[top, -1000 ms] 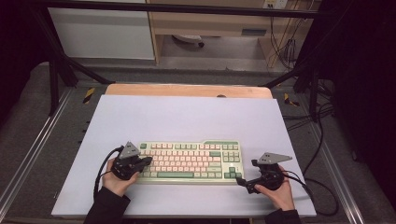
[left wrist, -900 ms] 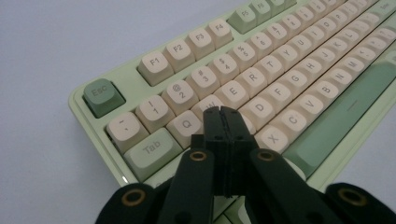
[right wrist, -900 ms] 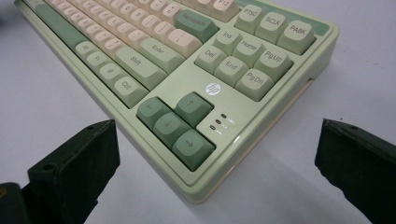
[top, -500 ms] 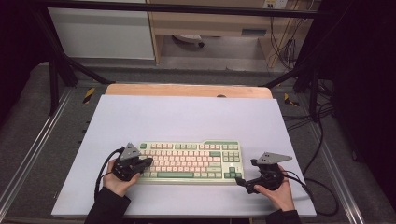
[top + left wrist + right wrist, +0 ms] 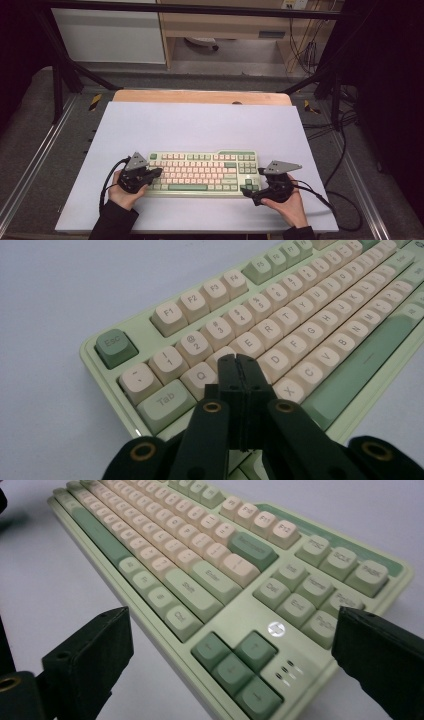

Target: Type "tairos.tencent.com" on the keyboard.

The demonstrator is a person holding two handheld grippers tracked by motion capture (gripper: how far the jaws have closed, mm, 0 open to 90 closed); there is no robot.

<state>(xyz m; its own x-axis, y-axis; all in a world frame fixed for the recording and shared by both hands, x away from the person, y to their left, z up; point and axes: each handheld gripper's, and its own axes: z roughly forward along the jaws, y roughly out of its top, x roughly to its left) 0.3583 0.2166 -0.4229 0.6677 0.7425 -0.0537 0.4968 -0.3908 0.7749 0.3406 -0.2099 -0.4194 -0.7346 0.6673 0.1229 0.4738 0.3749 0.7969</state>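
Note:
A pale green keyboard (image 5: pixel 202 172) with cream and green keys lies near the front of the white mat (image 5: pixel 200 125). My left gripper (image 5: pixel 152 174) is over the keyboard's left end. In the left gripper view its jaws (image 5: pixel 236 359) are pressed together, empty, just above the letter keys beside Tab (image 5: pixel 165 401). My right gripper (image 5: pixel 248 191) is at the keyboard's front right corner. In the right gripper view its jaws (image 5: pixel 232 630) stand wide open, with the arrow keys (image 5: pixel 235 667) and that corner of the keyboard (image 5: pixel 200 565) between them, untouched.
A wooden table edge (image 5: pixel 200 96) runs along the back of the mat. Cables (image 5: pixel 340 200) trail off to the right of the mat. Metal rails (image 5: pixel 30 170) flank the table on both sides. Bare mat lies behind the keyboard.
My right gripper has moved a little left, toward the keyboard's right corner. The left gripper and the keyboard have stayed where they were.

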